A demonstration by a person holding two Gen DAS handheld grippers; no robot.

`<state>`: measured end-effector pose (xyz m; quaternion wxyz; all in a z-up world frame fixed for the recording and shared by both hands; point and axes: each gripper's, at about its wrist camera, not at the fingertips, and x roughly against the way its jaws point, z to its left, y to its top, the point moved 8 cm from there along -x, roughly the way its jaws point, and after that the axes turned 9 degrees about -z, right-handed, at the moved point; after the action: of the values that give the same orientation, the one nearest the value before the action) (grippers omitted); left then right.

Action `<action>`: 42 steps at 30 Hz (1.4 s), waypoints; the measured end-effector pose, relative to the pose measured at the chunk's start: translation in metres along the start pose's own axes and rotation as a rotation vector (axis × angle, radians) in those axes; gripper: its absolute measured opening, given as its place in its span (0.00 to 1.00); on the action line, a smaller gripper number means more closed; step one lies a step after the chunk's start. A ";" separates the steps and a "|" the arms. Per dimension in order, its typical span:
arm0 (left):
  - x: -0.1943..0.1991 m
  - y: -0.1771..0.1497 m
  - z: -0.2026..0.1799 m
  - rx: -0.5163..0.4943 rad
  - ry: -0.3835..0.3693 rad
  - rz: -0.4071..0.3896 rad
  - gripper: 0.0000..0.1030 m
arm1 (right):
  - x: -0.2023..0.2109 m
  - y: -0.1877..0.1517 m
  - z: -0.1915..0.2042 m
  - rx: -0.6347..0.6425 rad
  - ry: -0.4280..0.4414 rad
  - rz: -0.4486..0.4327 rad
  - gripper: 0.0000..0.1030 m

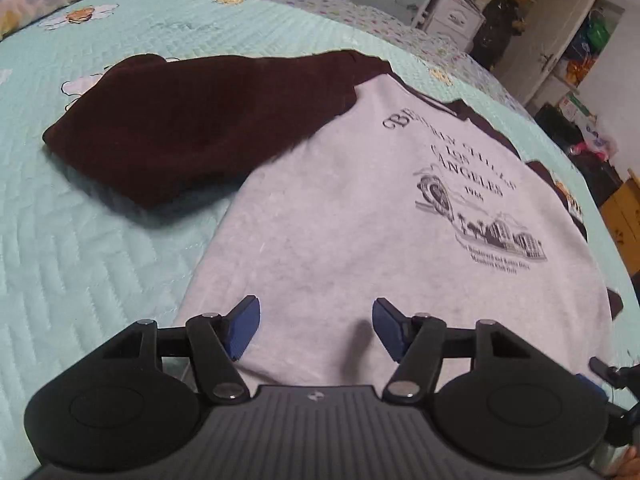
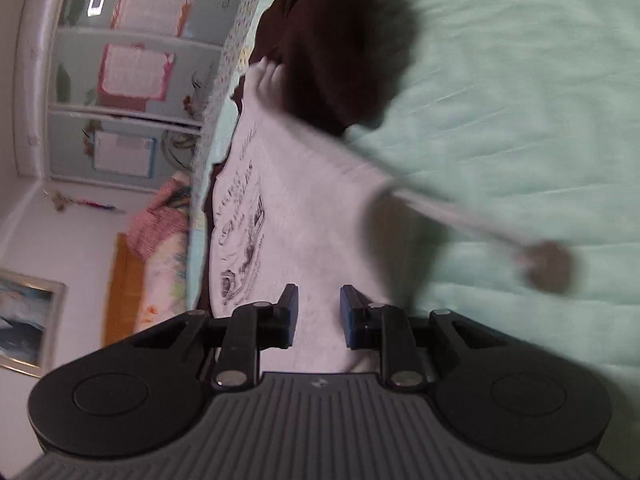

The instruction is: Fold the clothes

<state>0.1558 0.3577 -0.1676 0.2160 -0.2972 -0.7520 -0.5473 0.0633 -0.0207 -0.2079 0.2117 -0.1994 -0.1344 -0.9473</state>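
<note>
Lying flat on a quilted mint bed [image 1: 100,240], a soft grey printed sweatshirt [image 1: 340,220] with dark sleeves sits beneath the open left tool [image 1: 316,326]; the right tool [image 2: 319,314], narrowly parted, grips nothing, its view alone showing wall posters [image 2: 136,48].

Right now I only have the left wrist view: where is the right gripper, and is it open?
Observer: The right gripper is over the shirt, its jaws a narrow gap apart.
Operator: Any cloth pinched?
Observer: None that I can see. Flat pale cloth shows through the gap, though that picture is blurred.
Operator: Which part of the shirt?
Observer: Beside the print, which lies to its left in that view. The dark sleeve is far ahead of it.
</note>
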 end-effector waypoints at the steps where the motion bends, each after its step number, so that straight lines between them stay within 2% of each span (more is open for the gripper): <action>1: 0.004 0.003 -0.001 -0.001 0.007 0.003 0.64 | 0.007 0.002 0.003 0.031 -0.015 -0.005 0.27; 2: 0.006 0.007 -0.002 0.013 0.017 0.002 0.64 | 0.012 0.005 0.011 0.068 -0.015 -0.021 0.30; 3: 0.008 0.011 -0.004 0.026 0.024 -0.002 0.64 | 0.015 0.008 0.020 0.103 -0.010 -0.040 0.40; 4: 0.011 0.016 -0.009 0.036 0.010 -0.015 0.64 | 0.019 0.011 0.030 0.139 -0.005 -0.058 0.48; 5: 0.012 0.017 -0.018 0.028 -0.013 -0.029 0.66 | 0.020 0.016 0.039 0.163 0.013 -0.088 0.51; 7: 0.008 0.015 -0.029 -0.032 -0.024 -0.032 0.73 | 0.015 0.025 0.049 0.192 0.033 -0.128 0.64; 9: 0.002 0.012 -0.038 -0.092 -0.026 -0.025 0.77 | 0.002 0.032 0.045 0.205 0.015 -0.129 0.71; 11: -0.020 -0.009 -0.026 -0.136 0.050 0.082 0.79 | -0.013 0.032 0.022 0.192 -0.067 -0.091 0.61; 13: -0.012 -0.015 -0.029 -0.204 0.036 0.016 0.82 | -0.005 0.035 0.017 0.152 -0.021 -0.110 0.60; 16: -0.011 -0.021 -0.033 -0.262 0.046 0.012 0.83 | 0.018 0.059 0.015 0.132 -0.019 -0.246 0.62; 17: -0.010 -0.020 -0.034 -0.252 0.051 0.015 0.83 | 0.026 0.068 0.014 0.126 -0.020 -0.294 0.64; 19: -0.010 -0.015 -0.030 -0.199 0.052 0.030 0.83 | 0.029 0.088 0.009 0.142 -0.078 -0.351 0.71; 23: 0.000 0.000 -0.018 -0.019 0.006 0.020 0.79 | -0.010 0.105 -0.006 0.080 -0.116 -0.266 0.71; 26: 0.022 0.018 -0.001 0.111 -0.031 -0.066 0.79 | -0.033 0.109 0.004 0.144 -0.115 -0.264 0.71; 27: 0.029 0.024 0.005 0.148 -0.039 -0.103 0.79 | -0.041 0.110 0.008 0.170 -0.112 -0.247 0.64; 28: 0.036 0.030 0.012 0.170 -0.043 -0.138 0.79 | -0.048 0.110 0.014 0.197 -0.112 -0.224 0.43; 30: 0.046 0.035 0.024 0.171 -0.021 -0.169 0.79 | -0.059 0.110 0.019 0.267 -0.140 -0.195 0.21; 33: 0.049 0.035 0.031 0.094 0.024 -0.166 0.79 | -0.045 0.116 0.035 0.446 -0.187 -0.209 0.12; 35: 0.049 0.033 0.036 0.061 0.049 -0.162 0.79 | -0.028 0.129 0.054 0.602 -0.255 -0.270 0.11; 36: 0.048 0.032 0.038 0.058 0.058 -0.159 0.79 | -0.019 0.141 0.067 0.700 -0.308 -0.328 0.11; 39: 0.042 0.027 0.045 0.105 0.049 -0.139 0.79 | 0.006 0.192 0.108 1.070 -0.560 -0.553 0.11; 41: 0.038 0.023 0.045 0.116 0.044 -0.126 0.79 | 0.019 0.230 0.125 1.212 -0.732 -0.695 0.13; 42: 0.036 0.021 0.043 0.108 0.042 -0.121 0.79 | 0.022 0.249 0.124 1.210 -0.799 -0.699 0.19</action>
<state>0.1444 0.4108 -0.1430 0.2140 -0.2276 -0.7924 -0.5239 0.1980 -0.2039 -0.0468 -0.0895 -0.3203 -0.7446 -0.5788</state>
